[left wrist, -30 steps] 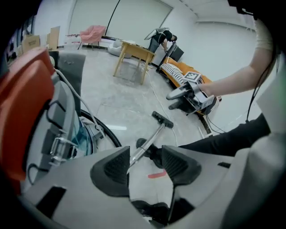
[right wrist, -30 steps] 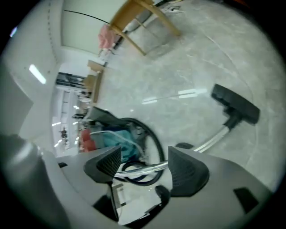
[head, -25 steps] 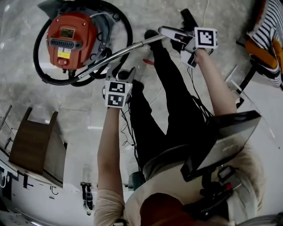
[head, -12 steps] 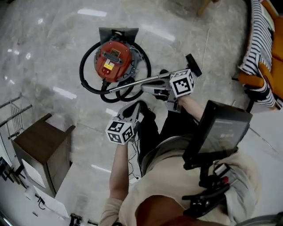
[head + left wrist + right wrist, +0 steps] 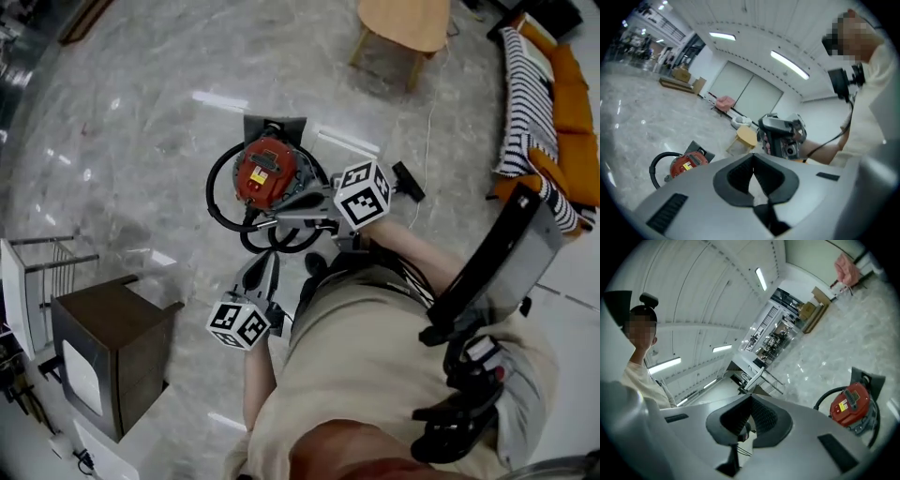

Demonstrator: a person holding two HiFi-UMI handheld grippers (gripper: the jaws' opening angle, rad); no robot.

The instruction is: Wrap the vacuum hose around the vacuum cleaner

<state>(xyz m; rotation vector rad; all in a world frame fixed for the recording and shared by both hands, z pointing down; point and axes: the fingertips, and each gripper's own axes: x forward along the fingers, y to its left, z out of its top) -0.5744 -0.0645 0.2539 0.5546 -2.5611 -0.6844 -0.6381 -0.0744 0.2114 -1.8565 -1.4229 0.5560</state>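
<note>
The red vacuum cleaner [image 5: 265, 172] stands on the marble floor with its black hose [image 5: 223, 202] looped around it. It also shows low in the left gripper view as the vacuum cleaner [image 5: 688, 163] and in the right gripper view as the vacuum cleaner [image 5: 848, 404]. My left gripper [image 5: 265, 265] hangs high above the floor on the near side of the vacuum, shut and empty. My right gripper [image 5: 295, 217] is raised over the vacuum's near right side, also shut with nothing held. The black floor nozzle [image 5: 409, 181] lies to the right.
A dark wooden cabinet [image 5: 103, 352] stands at the lower left beside a metal rack [image 5: 42, 272]. A wooden stool [image 5: 403, 23] is at the far side. A striped and orange sofa [image 5: 530, 94] runs along the right. The person's body fills the lower middle.
Both grippers have risen well away from the wand and the vacuum, and their jaws have shut empty. The head view has pulled back, so the vacuum looks smaller and farther.
</note>
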